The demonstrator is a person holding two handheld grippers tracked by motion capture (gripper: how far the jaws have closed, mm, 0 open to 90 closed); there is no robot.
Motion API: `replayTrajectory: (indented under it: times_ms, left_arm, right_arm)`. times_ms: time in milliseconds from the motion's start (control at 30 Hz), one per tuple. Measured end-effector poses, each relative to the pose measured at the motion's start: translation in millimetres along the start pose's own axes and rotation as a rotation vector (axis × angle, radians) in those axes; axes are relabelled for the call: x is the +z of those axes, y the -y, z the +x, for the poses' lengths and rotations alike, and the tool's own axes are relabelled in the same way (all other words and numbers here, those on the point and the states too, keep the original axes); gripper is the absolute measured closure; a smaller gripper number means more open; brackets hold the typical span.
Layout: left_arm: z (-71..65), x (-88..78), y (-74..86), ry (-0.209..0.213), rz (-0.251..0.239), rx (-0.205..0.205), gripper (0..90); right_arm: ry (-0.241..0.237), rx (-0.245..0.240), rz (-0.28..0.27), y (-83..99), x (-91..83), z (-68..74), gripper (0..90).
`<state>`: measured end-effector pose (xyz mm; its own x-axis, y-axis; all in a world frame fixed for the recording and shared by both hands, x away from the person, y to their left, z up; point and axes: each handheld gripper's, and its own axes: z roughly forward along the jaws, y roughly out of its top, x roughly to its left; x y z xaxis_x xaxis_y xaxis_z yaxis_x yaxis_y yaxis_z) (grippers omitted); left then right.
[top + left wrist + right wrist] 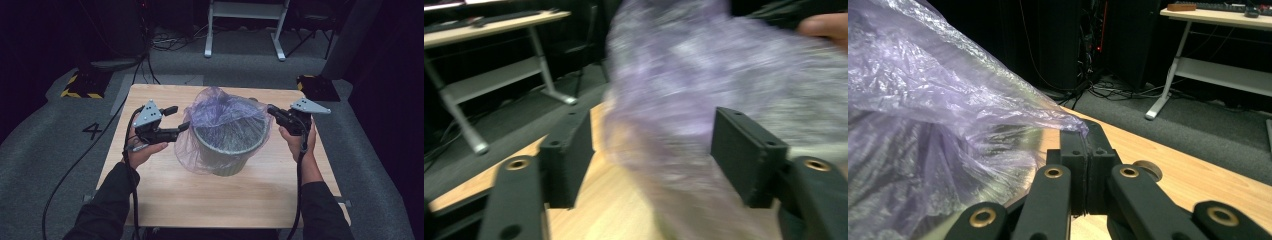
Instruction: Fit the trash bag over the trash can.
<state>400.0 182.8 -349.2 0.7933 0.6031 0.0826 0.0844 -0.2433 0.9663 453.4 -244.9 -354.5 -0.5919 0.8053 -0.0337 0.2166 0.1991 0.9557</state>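
A large dark numeral 4 (pixel 92 130) on the grey carpet left of the table

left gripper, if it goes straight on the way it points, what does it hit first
Most likely the purple bag draped over the bin: the left gripper is open and the plastic lies right ahead, though blur hides the depth.

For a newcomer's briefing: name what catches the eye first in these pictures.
A purple plastic bag billows over a grey ribbed bin at the middle of the wooden table. The right claw pinches the bag's edge at the bin's right; the left claw stands open around the bag at its left.
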Motion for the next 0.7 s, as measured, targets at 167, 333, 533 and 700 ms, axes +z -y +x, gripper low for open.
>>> replayTrajectory:
  times_ms: [167, 333, 533, 700]
  left_arm:
    - [-14.8, 0.7, -6.6, 0.039, 0.019, 0.060, 21.4]
    - [-8.7, 13.2, -10.8, -0.025, 0.055, 0.078, 40.2]
    - [1.6, 23.7, -17.4, -0.039, 0.058, 0.126, 67.7]
    - [11.4, 31.2, -21.4, -0.045, 0.037, 0.107, 85.6]
  right_arm:
    - [-0.002, -0.021, -0.014, -9.7, -1.9, 4.5, 88.6]
    - [-0.017, -0.045, -0.010, -15.2, 1.0, 8.4, 87.1]
    - [-0.023, -0.049, 0.002, -14.7, 5.5, 7.5, 87.5]
    - [-0.016, -0.036, 0.007, -14.4, 8.5, 3.6, 87.5]
